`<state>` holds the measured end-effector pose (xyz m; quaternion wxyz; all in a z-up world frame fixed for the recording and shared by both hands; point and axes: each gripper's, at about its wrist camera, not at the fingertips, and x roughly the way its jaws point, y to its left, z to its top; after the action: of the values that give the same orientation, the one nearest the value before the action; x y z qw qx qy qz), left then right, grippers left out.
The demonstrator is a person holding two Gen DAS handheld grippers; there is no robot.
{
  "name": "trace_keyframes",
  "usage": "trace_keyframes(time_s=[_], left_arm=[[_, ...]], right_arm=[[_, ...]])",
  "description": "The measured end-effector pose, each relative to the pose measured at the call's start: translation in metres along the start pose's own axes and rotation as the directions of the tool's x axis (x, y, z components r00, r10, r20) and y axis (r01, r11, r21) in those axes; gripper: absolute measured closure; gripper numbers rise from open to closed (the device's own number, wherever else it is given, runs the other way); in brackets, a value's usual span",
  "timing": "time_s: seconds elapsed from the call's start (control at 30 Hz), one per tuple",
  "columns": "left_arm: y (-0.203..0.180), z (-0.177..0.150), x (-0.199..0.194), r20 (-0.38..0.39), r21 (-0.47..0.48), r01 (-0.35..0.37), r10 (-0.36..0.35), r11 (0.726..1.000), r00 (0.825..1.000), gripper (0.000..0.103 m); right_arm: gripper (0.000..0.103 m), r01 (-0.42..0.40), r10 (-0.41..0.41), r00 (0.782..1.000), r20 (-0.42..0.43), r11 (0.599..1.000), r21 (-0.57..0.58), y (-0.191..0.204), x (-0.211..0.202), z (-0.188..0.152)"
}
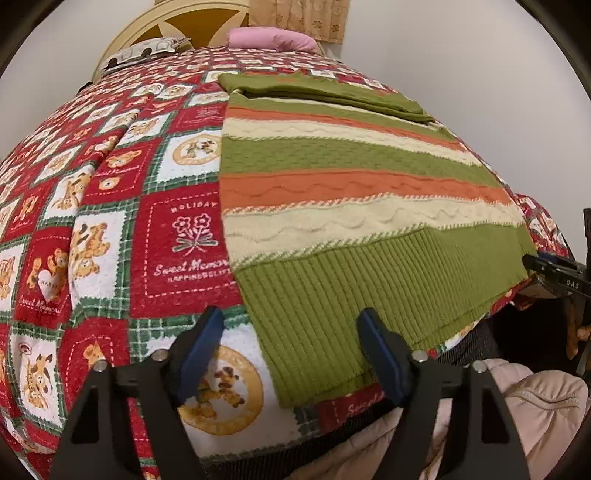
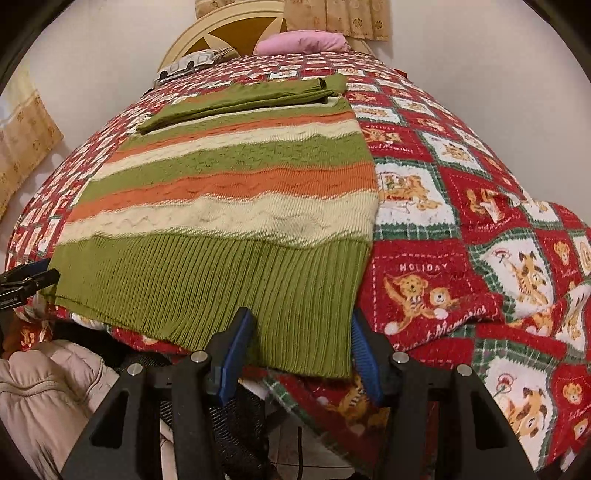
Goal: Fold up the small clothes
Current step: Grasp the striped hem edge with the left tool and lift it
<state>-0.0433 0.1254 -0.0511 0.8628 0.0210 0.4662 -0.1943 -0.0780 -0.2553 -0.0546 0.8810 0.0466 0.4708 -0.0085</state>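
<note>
While the striped sweater (image 1: 354, 206) lay flat on the bear-print bedspread (image 1: 110, 229), its green ribbed hem reached the near edge of the bed, and its sleeves (image 1: 325, 92) were folded across the far end. You held your left gripper (image 1: 291, 350) over the hem's near left corner. Its blue pads (image 1: 199, 347) stood well apart: one was over the bare bedspread and the other over the ribbed knit, with the sweater's left edge between them. Neither pad pressed the cloth, so that grip was released.

Your right gripper (image 2: 301, 349) sat at the hem's other near corner. Its pads (image 2: 236, 354) were set closer together, and the corner of the green rib (image 2: 229, 288) ran between them. The left pad lay against the knit, but the right pad (image 2: 364, 358) was just beside the sweater's edge; I could not tell whether the cloth was pinched.

At the head of the bed, a pink pillow (image 2: 303, 42) and a patterned pillow (image 2: 192, 62) rested against the cream headboard (image 2: 229, 35). A pale padded jacket (image 2: 48, 387) showed below the bed's near edge.
</note>
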Motion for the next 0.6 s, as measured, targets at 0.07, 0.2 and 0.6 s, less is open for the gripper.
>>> trace_keyframes(time_s=[0.07,0.2,0.6], left_arm=[[0.002,0.0,-0.001,0.002,-0.011,0.0,0.0,1.0,1.0,0.034],[0.006,0.001,-0.003,0.011,-0.035,0.021,-0.021,0.999,1.0,0.064],[0.014,0.029,-0.011,0.025,-0.107,0.151,-0.149,0.983,0.989,0.096]], right_arm=[[0.067,-0.004,0.004,1.0,-0.002,1.0,0.0,-0.001,-0.001,0.0],[0.077,-0.015,0.015,1.0,0.001,1.0,-0.001,0.0,-0.002,0.0],[0.092,-0.313,0.302,0.949,0.088,0.938,0.151,-0.014,-0.025,0.034]])
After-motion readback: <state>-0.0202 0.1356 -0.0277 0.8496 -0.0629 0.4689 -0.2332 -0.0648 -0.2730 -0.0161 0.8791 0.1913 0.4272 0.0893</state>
